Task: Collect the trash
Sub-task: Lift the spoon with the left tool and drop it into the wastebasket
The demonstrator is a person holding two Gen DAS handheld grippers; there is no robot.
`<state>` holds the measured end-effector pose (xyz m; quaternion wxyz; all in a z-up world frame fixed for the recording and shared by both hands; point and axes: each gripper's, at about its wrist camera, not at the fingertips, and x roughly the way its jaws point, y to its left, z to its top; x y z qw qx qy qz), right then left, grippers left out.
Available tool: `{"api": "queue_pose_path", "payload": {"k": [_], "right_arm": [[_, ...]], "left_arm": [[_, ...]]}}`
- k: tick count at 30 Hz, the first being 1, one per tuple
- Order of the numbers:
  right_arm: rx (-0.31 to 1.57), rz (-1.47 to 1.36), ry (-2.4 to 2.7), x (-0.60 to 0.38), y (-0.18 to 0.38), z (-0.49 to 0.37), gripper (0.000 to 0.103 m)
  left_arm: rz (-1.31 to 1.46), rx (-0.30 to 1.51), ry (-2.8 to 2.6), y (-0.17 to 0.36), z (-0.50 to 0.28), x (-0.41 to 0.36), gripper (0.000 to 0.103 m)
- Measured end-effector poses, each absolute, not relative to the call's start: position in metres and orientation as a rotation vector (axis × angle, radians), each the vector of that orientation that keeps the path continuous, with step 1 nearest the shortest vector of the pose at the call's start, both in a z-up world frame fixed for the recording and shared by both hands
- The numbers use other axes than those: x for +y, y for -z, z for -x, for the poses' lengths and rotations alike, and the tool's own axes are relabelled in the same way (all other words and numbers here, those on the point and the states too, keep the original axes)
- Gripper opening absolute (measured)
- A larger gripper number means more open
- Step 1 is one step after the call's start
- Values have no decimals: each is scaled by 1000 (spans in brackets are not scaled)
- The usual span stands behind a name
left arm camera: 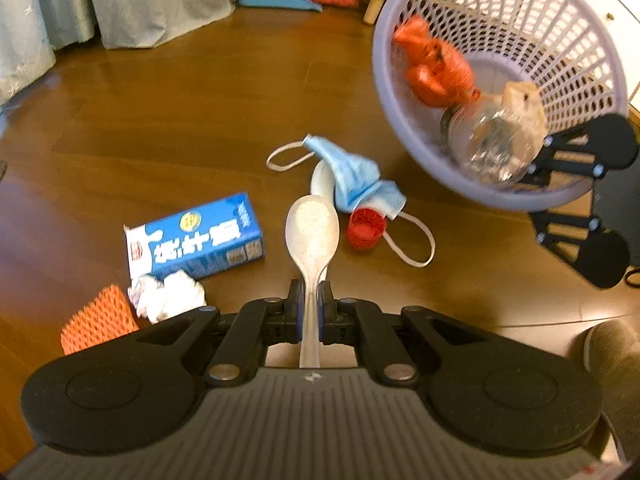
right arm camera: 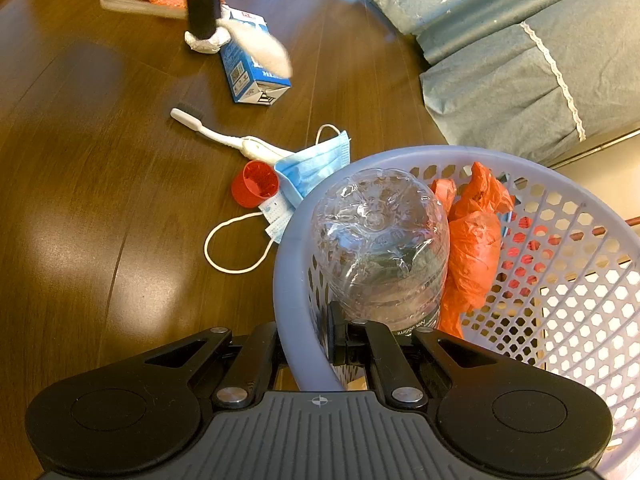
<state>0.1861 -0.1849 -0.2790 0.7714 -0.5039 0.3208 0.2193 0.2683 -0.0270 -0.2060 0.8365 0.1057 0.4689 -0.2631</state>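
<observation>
The left hand-held gripper [left arm camera: 309,312] is pinching the spoon [left arm camera: 312,232] by its thin handle above the floor, risking it swivelling loose before reaching the basket [right arm camera: 288,280], whose rim the right hand-held gripper [right arm camera: 320,340] is clamping.

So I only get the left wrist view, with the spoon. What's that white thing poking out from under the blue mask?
Observer: A white toothbrush; its handle end lies under the mask.
Operator: And how is the basket held up?
Observer: The right gripper pinches the basket by its rim, with one finger inside and one outside.
Operator: Anything beyond the basket?
Observer: Blue bedding with a lace trim.
</observation>
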Motion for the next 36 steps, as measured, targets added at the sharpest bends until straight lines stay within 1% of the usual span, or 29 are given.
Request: {"api": "queue_pose_path", "payload": {"k": [9,18,24,30,31,32,33,34,36], "right_arm": [[696,1092,-477,-185,279,-186,2],[694,1085,-477,-184,277,-187,2],[692,1077,-478,-186,276,-188,2],[690,1067,-479,-187,275,-188,2],[690,1065,-479,-187,275,-188,2],[690,1063,-479,-188,275,-188,2],[690,1061,-479,-188,275,-188,2],[690,1059,-477,-189,274,-188,2],[689,1056,-476,-190,273,-188,2]], "left_arm": [[-228,906,653,161,-284,-52,4],[-301,817,785,123,-301,-108,4],[-334,775,870,111,-314,-162,4],[-332,764,923,114,-324,-213,4],[-324,761,936,115,-326,-219,7],[-310,754,949,116,-328,-224,19],[-297,745,949,117,-330,-227,27],[-285,744,940,116,-332,-227,31],[-252,741,927,112,-334,-220,30]]}}
